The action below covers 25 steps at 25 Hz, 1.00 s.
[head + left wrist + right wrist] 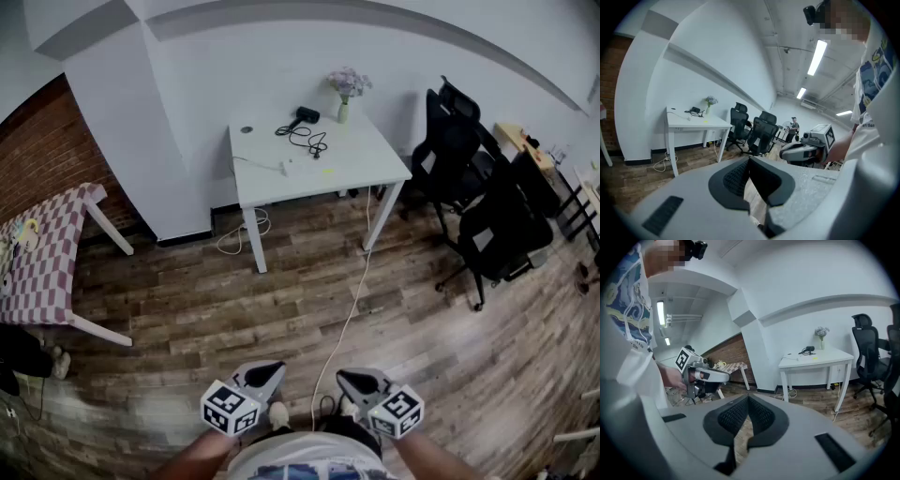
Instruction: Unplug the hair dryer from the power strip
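**A:** Long look across the room here. The hair dryer [306, 115] lies at the far edge of the white counter [375, 164], close to the white wall [262, 66] and just beside a small vase of flowers [345, 94].

**B:** Its black cord [311, 141] loops over the top toward the power strip [305, 169], which lies nearer the front edge. From here I cannot tell whether the plug sits in it.

**A:** And the claws? The left claw [267, 373] is low in the head view, close to the person's body [300, 457]. It's over the wooden floor [187, 309], well apart from the counter.

**B:** Its own view has the two jaws tip to tip, pads meeting, nothing caught between them.

**A:** Same on the other side. The right claw [354, 379] is closed right up and empty, with only floorboards showing below the pads.

**B:** Both point forward and a little downward, side by side, with a gap between them.

**A:** A white cable [349, 300] runs from the counter across the floor toward the person's feet.

**B:** Black office chairs [469, 178] crowd the right of the counter. A checked-cloth counter [47, 253] stands off to the left, by the brick wall [47, 150].
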Motion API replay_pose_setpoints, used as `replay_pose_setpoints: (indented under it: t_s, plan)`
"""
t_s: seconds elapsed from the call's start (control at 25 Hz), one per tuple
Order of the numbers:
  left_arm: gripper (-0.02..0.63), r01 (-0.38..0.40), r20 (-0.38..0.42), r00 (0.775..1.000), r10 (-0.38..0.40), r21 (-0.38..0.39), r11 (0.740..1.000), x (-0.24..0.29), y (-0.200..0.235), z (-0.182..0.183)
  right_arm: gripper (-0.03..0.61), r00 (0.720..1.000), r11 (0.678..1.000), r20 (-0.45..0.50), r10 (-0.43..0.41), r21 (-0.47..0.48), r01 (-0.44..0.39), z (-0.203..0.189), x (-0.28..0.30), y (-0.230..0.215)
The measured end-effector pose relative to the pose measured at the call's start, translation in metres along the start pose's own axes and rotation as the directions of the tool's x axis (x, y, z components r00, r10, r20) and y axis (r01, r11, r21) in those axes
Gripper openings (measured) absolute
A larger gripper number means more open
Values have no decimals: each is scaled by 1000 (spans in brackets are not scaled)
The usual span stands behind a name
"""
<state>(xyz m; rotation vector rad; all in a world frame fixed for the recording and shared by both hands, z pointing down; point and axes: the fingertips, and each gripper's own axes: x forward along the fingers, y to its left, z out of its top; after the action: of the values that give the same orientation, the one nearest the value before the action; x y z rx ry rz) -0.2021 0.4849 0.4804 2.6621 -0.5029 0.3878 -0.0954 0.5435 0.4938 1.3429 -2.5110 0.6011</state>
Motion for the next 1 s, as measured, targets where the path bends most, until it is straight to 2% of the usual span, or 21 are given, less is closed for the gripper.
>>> replay_pose_setpoints:
  t_s: [0.32,0.48,0.6,0.76,0.84,1.0]
  plan:
    - [3,10,18,1000,-10,27,1000,-48,27,-5,-3,1000,1000,3,-23,-13,23,3,29,47]
    - [3,32,14,999,-33,28,999,-57,26,-10,-2,997,997,11,-72,-1,72,8,29,53]
    - [3,46,14,999,-46,29,999,-57,27,-13,-1,994,994,8,-112,10,112,8,29,51]
    - [3,52,10,999,-52,16,999,-47,34,-13,2,994,994,9,-109,25,108,11,33,43]
    - [3,48,6,999,-49,11,999,-37,39,-11,41,994,994,13,-107,27,106,14,38,31]
    - [3,25,-14,1000,-25,11,1000,-11,56,0,68,995,995,27,-91,28,91,25,52,-4]
